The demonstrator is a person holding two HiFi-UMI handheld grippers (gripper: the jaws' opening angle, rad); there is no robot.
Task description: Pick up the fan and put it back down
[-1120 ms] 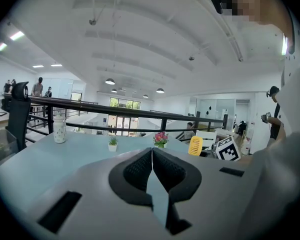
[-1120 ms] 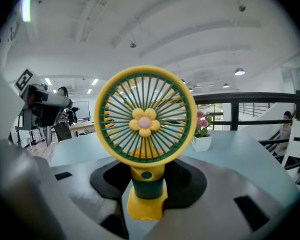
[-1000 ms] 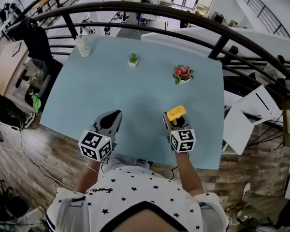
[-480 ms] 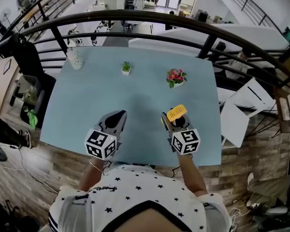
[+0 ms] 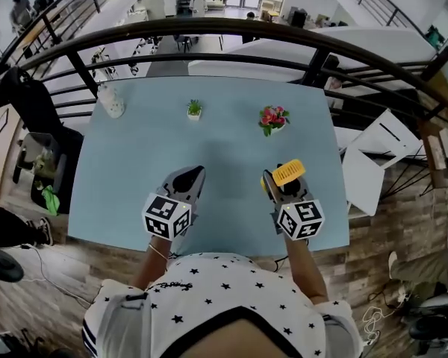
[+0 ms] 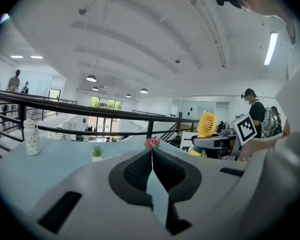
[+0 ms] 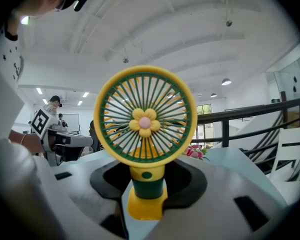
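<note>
Right gripper (image 5: 276, 188) clamps the fan (image 7: 145, 121) by its stem, centre-right, over the table (image 5: 224, 136); my left gripper (image 5: 191, 177) is pinched together and empty, centre-left.

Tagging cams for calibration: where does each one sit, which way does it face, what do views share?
Head view: on the person's head, facing steeply down at the table; shows forearms, star-print shirt, left gripper, right gripper.
Left gripper view: on the left gripper, looking along its shut, empty jaws across the table toward the railing; right gripper at right.
Right gripper view: on the right gripper, looking along jaws shut on the fan; left gripper at left.
Shared: fan and pink flowers in all three.
</note>
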